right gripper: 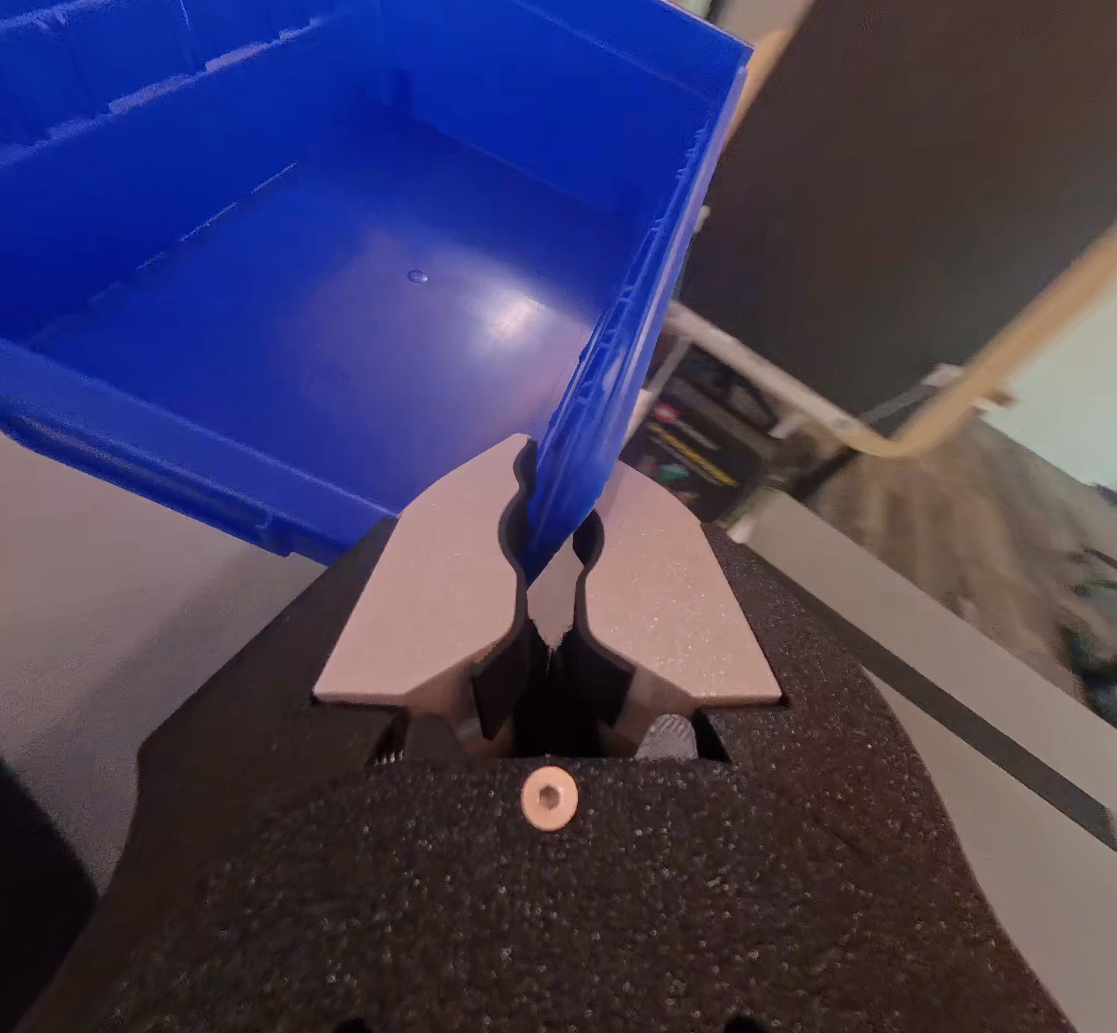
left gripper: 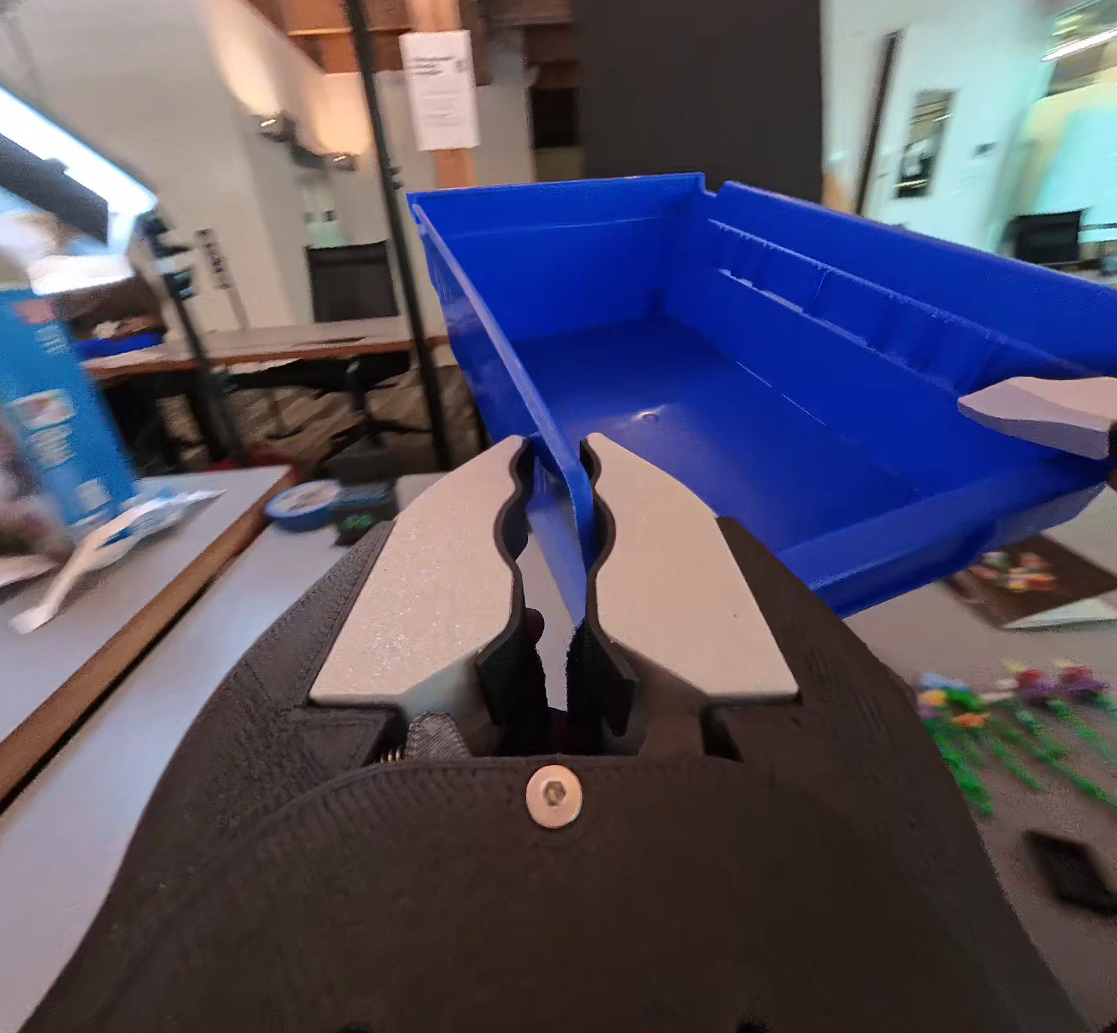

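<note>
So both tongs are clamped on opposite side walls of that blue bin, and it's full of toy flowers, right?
Not quite. The left tongs and right tongs do each clamp a side wall of the blue bin, but the bin is empty: both wrist views show a bare floor inside. The toy flowers lie on the table below it, in the left wrist view.

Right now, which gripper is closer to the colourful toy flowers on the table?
Left. The left gripper clamps the blue bin beside the toy flowers; the right gripper grips the opposite wall.
</note>
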A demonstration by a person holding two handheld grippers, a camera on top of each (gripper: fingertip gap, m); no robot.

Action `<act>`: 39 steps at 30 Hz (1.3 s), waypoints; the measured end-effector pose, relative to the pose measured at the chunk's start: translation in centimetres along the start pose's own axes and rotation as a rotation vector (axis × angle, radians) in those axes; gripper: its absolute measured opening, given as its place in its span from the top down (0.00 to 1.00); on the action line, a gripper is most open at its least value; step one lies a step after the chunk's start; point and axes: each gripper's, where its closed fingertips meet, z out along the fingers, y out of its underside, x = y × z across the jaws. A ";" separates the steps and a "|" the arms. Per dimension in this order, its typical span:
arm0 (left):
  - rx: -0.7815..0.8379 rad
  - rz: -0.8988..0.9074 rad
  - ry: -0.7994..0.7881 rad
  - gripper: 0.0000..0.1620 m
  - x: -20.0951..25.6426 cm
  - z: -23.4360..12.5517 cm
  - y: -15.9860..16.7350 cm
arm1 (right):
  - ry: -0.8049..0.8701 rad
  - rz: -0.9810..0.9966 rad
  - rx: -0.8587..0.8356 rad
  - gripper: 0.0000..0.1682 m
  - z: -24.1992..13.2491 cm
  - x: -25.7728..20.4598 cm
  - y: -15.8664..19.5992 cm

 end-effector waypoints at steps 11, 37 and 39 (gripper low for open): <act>0.097 0.002 0.631 0.91 29.6 10.2 -6.7 | 0.623 0.098 -0.132 0.95 -18.3 24.0 7.2; -0.282 0.257 1.263 0.92 52.5 11.5 14.4 | 0.823 0.302 -0.663 0.88 -26.2 23.6 32.8; -0.273 0.262 1.278 0.92 52.1 11.4 14.6 | 0.805 0.318 -0.647 0.86 -25.8 22.6 32.7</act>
